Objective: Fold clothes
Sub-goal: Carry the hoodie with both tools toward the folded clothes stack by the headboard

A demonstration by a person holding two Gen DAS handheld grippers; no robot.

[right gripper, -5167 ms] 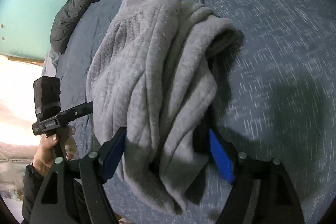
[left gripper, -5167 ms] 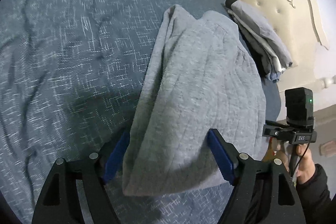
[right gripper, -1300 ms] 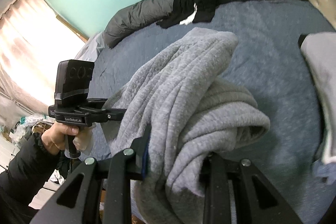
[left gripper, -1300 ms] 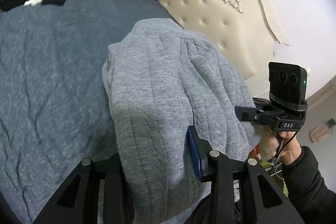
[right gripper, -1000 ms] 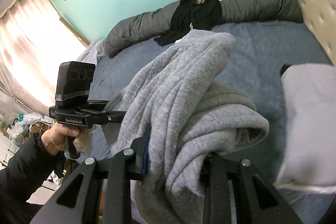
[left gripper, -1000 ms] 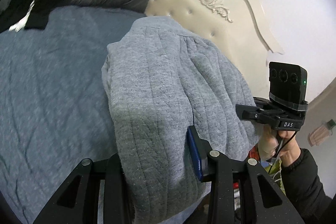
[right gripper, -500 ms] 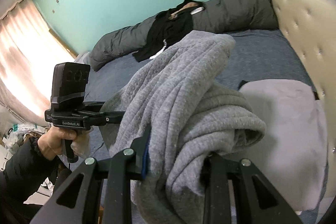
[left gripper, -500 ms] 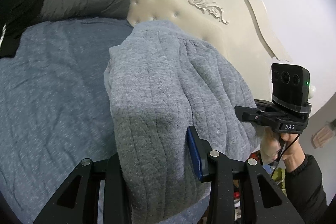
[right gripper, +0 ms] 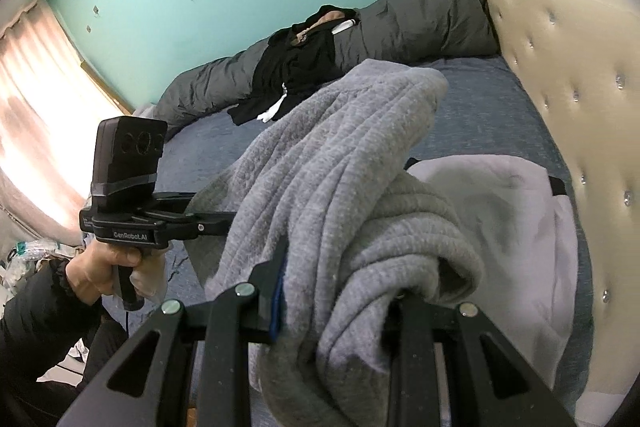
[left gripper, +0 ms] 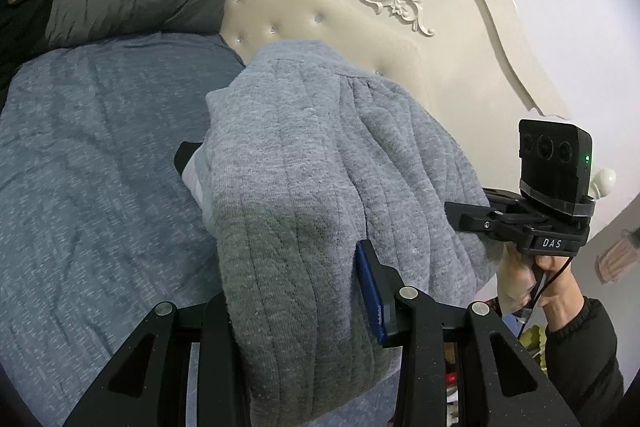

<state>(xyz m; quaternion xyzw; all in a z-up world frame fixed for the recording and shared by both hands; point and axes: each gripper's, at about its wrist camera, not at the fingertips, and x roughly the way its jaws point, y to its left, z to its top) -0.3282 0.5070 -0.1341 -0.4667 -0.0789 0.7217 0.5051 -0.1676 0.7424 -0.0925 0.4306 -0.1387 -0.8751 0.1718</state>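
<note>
Grey quilted garment (left gripper: 304,195), folded, centre frame, carried above bed (left gripper: 92,187) | left claw (left gripper: 296,311) and right claw (right gripper: 340,307) both clamped on its near ends | white folded pile (right gripper: 500,211) lies right of right claw, nearer it

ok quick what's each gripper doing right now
left gripper: closed on the folded grey garment.
right gripper: closed on the same grey garment.

the folded grey quilted sweatshirt (left gripper: 304,163), earlier lying on the blue-grey bedspread (left gripper: 92,163), is now lifted clear and carried toward the cream tufted headboard (right gripper: 568,75), arriving over the pale folded garment pile (right gripper: 512,211). both grippers, formerly wide, now pinch it.
</note>
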